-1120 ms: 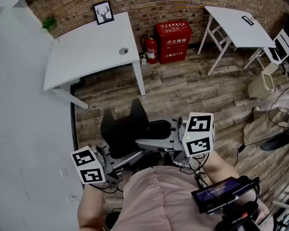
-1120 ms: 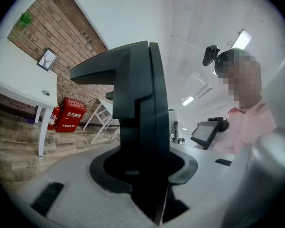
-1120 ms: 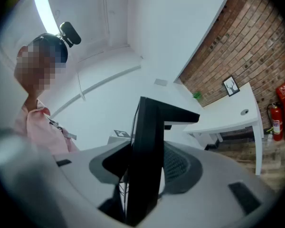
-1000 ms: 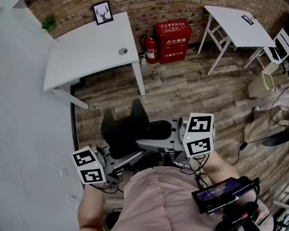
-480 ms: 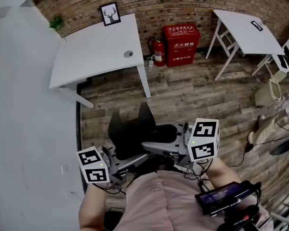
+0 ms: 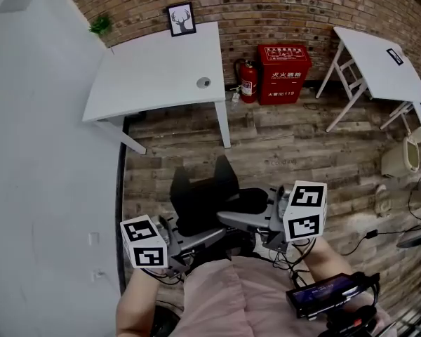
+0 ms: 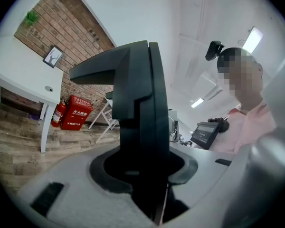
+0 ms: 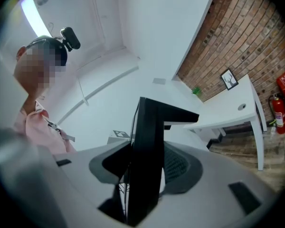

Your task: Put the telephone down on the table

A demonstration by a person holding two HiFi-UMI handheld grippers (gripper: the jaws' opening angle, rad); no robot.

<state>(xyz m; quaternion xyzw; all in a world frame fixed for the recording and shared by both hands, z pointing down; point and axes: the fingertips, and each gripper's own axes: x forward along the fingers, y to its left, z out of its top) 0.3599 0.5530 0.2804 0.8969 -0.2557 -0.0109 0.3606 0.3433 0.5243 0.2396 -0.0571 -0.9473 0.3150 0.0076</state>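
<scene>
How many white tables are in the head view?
2. One white rectangular table, upper left; a second white table on slanted legs, upper right. Others may be out of frame.

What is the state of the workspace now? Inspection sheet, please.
Surface: white rectangular table, framed deer picture and small green plant at its far edge.
Job's things: black desk telephone, held above the wooden plank floor, not yet on the table.
Clutter: nothing seen.
Grippers: left tongs and right tongs each shut on the telephone.
Cables: black cable on the floor, right side.
Surroundings: red fire extinguisher, red metal cabinet, second white table.
</scene>
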